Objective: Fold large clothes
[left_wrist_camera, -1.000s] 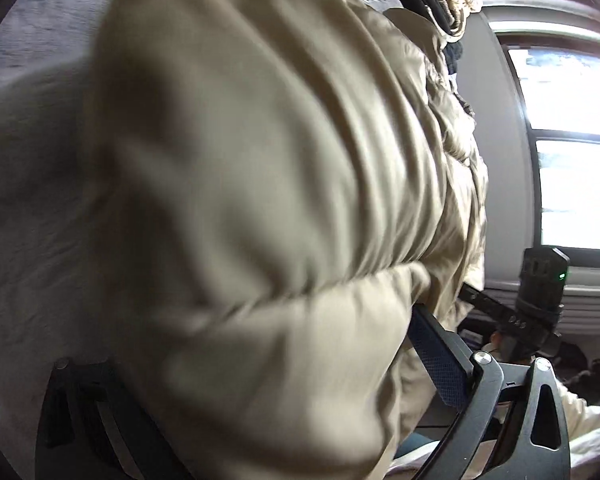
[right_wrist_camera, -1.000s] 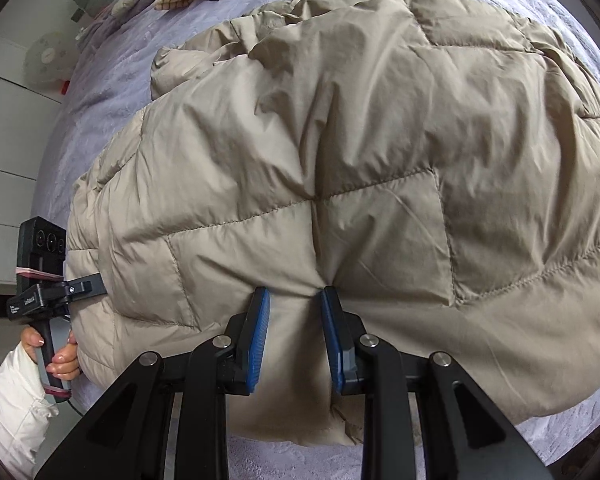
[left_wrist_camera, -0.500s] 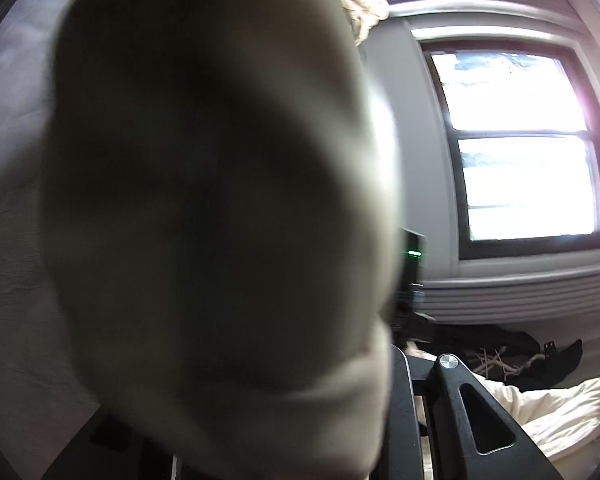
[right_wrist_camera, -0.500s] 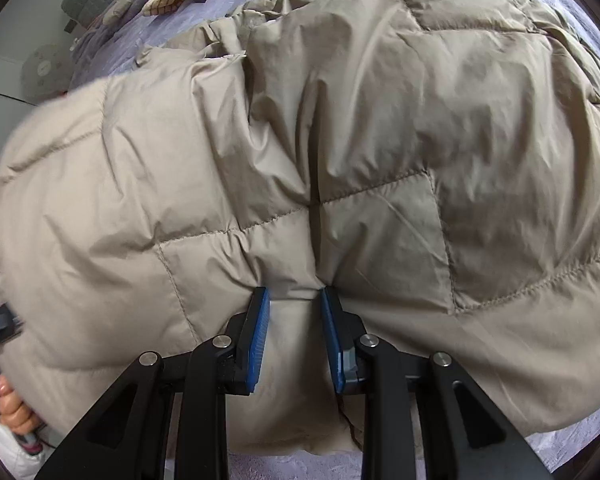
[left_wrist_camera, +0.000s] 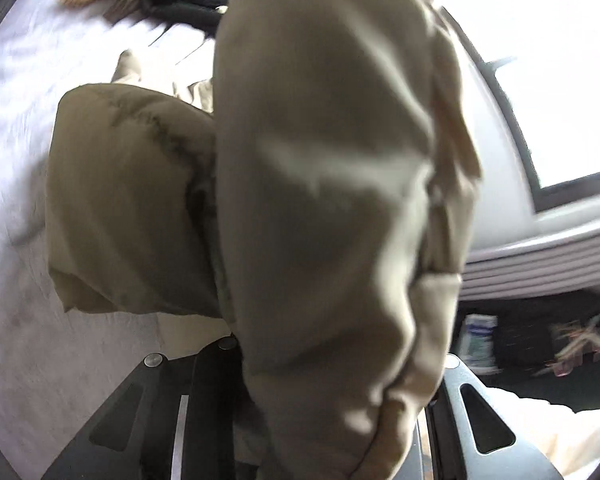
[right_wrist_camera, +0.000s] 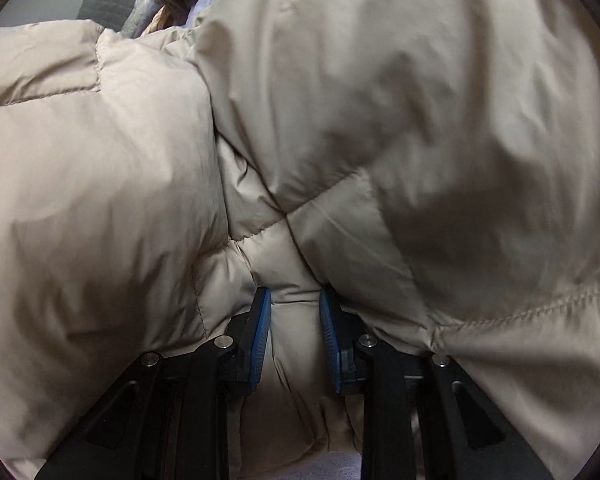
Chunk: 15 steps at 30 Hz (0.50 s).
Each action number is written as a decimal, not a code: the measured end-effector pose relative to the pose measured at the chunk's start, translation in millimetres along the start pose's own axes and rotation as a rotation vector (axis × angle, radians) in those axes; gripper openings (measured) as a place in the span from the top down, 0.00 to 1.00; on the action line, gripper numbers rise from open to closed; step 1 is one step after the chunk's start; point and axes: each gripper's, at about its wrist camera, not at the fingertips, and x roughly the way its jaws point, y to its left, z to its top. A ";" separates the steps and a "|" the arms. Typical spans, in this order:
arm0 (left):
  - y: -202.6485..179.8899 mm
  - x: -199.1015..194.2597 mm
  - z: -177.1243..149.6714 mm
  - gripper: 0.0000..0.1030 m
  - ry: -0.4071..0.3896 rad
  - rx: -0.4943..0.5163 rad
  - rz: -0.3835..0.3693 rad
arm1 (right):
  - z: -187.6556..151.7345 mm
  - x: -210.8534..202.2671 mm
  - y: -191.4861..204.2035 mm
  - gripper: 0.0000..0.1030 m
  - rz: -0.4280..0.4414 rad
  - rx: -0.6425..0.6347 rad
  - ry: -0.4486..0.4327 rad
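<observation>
Left gripper (left_wrist_camera: 332, 392): we find it clamped on the puffy coat (left_wrist_camera: 324, 208), lifted off the bed (left_wrist_camera: 16, 128). Right gripper (right_wrist_camera: 294, 336) pinches the hem. We judge it light, soft, slippery; grip seams.

Since a second ago, the left gripper (left_wrist_camera: 332, 408) has swung its bunched part of the beige puffer jacket (right_wrist_camera: 380, 100) over toward the right gripper (right_wrist_camera: 292, 340). A doubled layer now mounds over the jacket's flat back panel, hiding the lavender bedspread (left_wrist_camera: 16, 140) beyond it.
</observation>
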 end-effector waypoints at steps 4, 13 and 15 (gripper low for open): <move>-15.5 8.7 8.4 0.74 0.003 -0.004 0.057 | 11.6 -9.3 -12.9 0.73 0.047 0.031 0.064; -53.8 26.7 15.9 0.71 0.046 -0.001 0.205 | 2.4 -136.8 -44.2 0.64 -0.019 -0.073 -0.052; -75.9 53.0 22.5 0.53 0.084 0.050 0.197 | -2.9 -162.3 -67.8 0.63 -0.053 -0.053 -0.086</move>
